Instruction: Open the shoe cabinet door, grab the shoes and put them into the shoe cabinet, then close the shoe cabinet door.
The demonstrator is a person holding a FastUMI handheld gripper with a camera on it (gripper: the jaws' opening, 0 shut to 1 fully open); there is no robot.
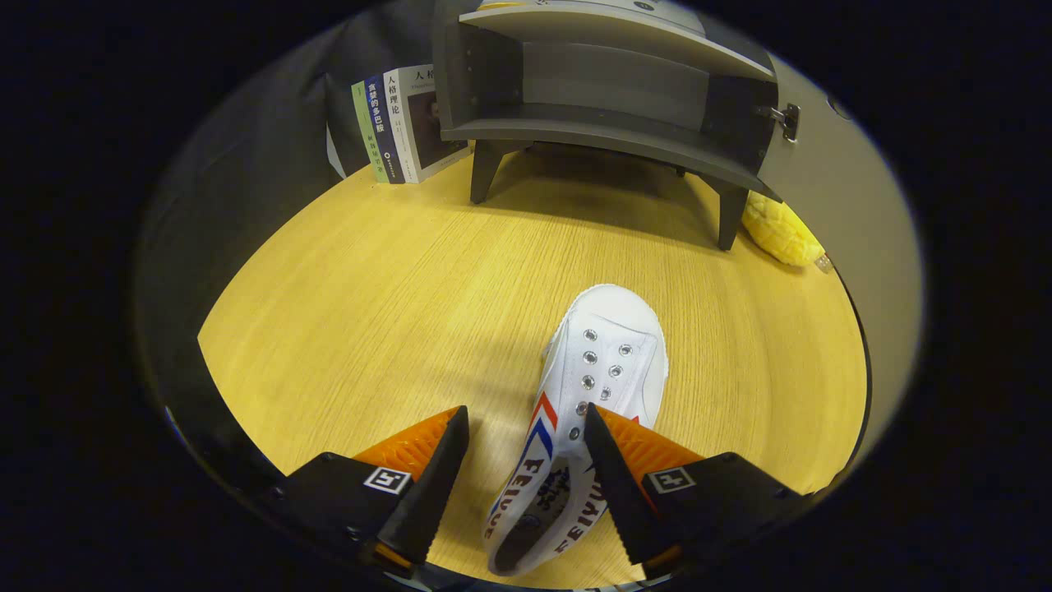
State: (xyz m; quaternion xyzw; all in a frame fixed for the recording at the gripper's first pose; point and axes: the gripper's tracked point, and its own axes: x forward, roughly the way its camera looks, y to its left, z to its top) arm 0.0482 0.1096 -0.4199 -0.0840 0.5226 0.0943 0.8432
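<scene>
A white canvas shoe (604,370) with red and blue stripes lies on the wooden table (394,312), toe pointing toward the cabinet. My gripper (526,436) is open, its orange-and-black fingers straddling the shoe's heel end. The right finger (625,460) lies over the shoe's opening edge; the left finger (427,469) stands clear of the shoe's side. Beyond the shoe stands the grey shoe cabinet (608,90) on short legs, its inside showing an empty shelf. Its door (830,205) is swung open to the right.
A few books (399,123) stand upright left of the cabinet against the dark wall. A yellow corn-like object (781,232) lies by the cabinet's right leg, next to the open door.
</scene>
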